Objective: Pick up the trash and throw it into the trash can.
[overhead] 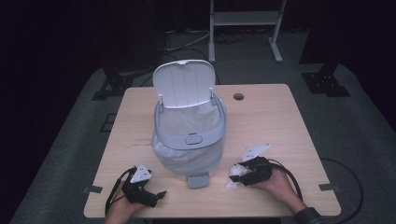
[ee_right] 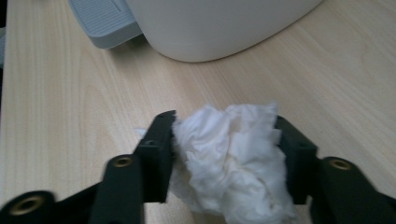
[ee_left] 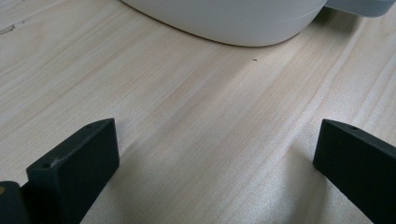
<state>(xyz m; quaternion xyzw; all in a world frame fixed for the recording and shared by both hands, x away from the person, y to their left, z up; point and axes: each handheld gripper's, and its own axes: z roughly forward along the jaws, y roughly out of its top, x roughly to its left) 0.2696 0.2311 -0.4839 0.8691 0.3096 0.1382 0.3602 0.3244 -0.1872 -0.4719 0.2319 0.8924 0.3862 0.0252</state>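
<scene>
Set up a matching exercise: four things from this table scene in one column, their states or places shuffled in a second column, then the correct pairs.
Things:
1. white plastic bin lid
2. crumpled white tissue
3. left gripper
4. grey foot pedal

States or places:
A. open, nothing between its fingers
B. on the table at the bin's base
C. raised upright
D. pressed between the right gripper fingers

Pairs: 1-C, 2-D, 3-A, 4-B
</scene>
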